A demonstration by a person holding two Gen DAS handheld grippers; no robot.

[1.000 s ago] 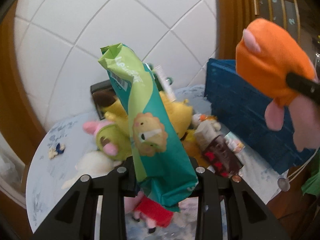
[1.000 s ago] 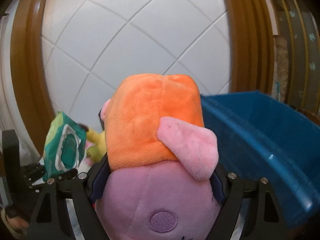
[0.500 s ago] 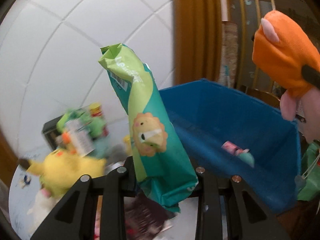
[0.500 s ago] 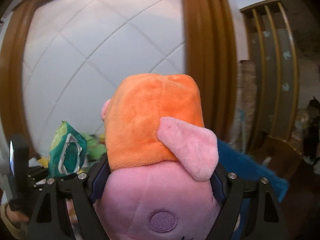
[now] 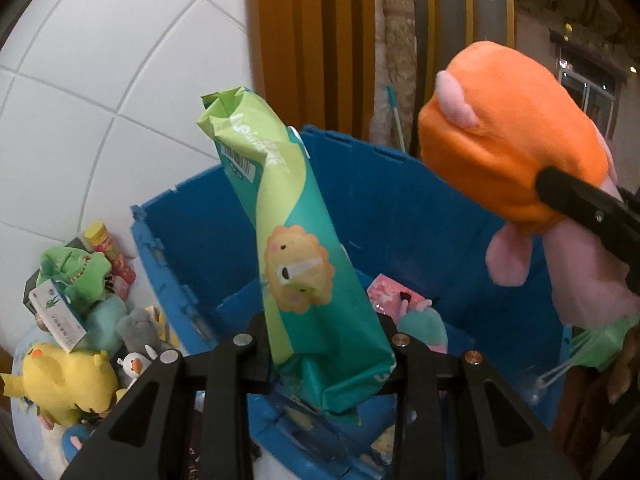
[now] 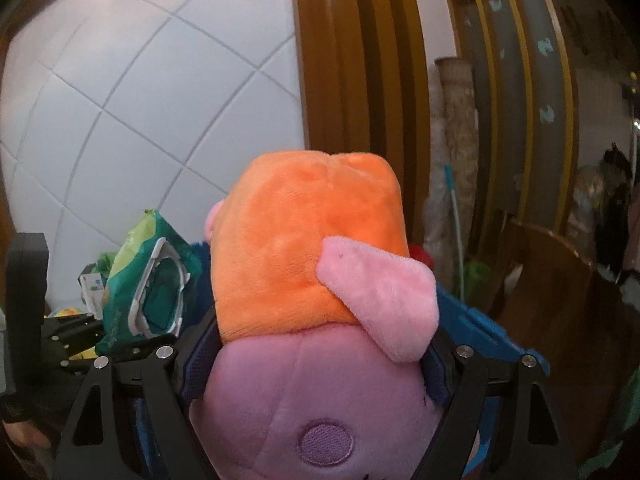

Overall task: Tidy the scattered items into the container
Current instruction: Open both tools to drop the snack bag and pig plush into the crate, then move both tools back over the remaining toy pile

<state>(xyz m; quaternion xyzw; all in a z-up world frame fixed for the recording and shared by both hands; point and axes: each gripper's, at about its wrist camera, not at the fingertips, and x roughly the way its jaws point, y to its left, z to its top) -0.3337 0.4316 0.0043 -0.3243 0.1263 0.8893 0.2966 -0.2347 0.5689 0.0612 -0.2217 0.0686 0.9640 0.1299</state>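
My left gripper (image 5: pixel 324 356) is shut on a green wet-wipes pack (image 5: pixel 296 248) with a lion on it, held upright over the near edge of the blue bin (image 5: pixel 400 208). My right gripper (image 6: pixel 320 360) is shut on a pink plush pig in orange (image 6: pixel 312 272), which fills its view. That pig (image 5: pixel 516 160) hangs above the bin's right side in the left wrist view. The wipes pack (image 6: pixel 148 284) also shows at the left of the right wrist view. A pink packet and a small plush (image 5: pixel 404 308) lie in the bin.
Left of the bin, a pile stays on the table: a yellow plush (image 5: pixel 64 376), a green crocodile plush (image 5: pixel 76 272), a small penguin (image 5: pixel 134 364) and a yellow-red can (image 5: pixel 108 248). A tiled wall stands behind. Wooden door frame and a chair are at the right.
Both grippers swung right from the table pile toward the blue bin, carrying their loads. The bin now fills the middle of the left wrist view.
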